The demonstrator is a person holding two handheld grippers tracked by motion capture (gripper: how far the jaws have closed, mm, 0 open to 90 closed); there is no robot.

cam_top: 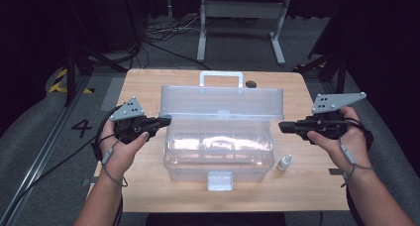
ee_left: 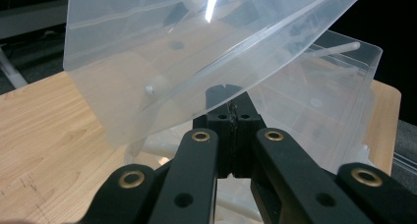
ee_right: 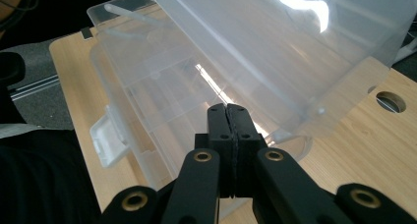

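A: Where are we with the box (cam_top: 219, 149)?

B: It sits in the middle of the bench (cam_top: 148, 82), between my two hand-held grippers. Its lid (cam_top: 222, 102) stands open, tilted up and back, handle at the far side. I judge the step in hand is closing that lid.

A: And the grippers?

B: The left hand-held gripper (cam_top: 166, 120) has its jaws pressed together, nothing between them, tips just at the lid's left end. In the left gripper view the lid's edge hangs right above the tips (ee_left: 231, 98); I can't tell whether they touch it. The right hand-held gripper (cam_top: 282, 126) is also pinched closed on nothing, just beside the lid's right end and apart from it.

A: Anything else nearby?

B: A small bottle (cam_top: 284, 162) stands below the right gripper, near the box's front corner. The latch (cam_top: 220, 180) hangs at the front of the box.

A: Next move?

B: As I read it, both closed tips get behind the lid's ends and push it forward and down evenly, keeping clear of the bottle.
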